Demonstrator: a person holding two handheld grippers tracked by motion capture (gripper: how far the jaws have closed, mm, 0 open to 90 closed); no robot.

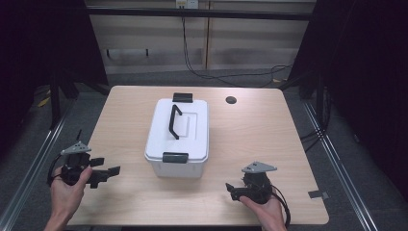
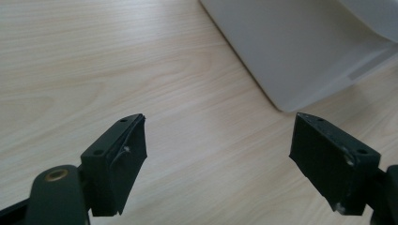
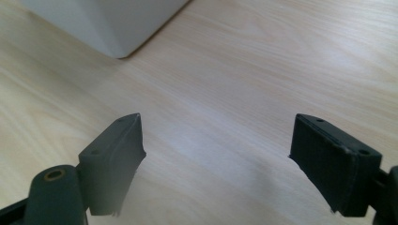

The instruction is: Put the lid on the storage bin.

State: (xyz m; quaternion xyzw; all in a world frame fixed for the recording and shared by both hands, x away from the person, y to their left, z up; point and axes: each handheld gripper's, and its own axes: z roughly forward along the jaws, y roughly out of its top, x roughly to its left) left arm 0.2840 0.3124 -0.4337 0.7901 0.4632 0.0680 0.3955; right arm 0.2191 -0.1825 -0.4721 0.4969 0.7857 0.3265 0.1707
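High view: a white lidded storage box (image 1: 178, 137) with a black handle (image 1: 174, 121) and two dark latches stands at the centre of the wooden tabletop (image 1: 250, 139). The left tool (image 1: 107, 174) is near the box's front-left corner, the right tool (image 1: 230, 189) near its front-right; both are apart from it. Gripper views: each tool's jaws stand wide open and empty above bare wood, a box corner beyond.

Pale matt wood-grain tabletop (image 1: 250, 134); smooth white plastic storage box (image 1: 178, 139) with a black plastic handle (image 1: 174, 121); matt black jaws.
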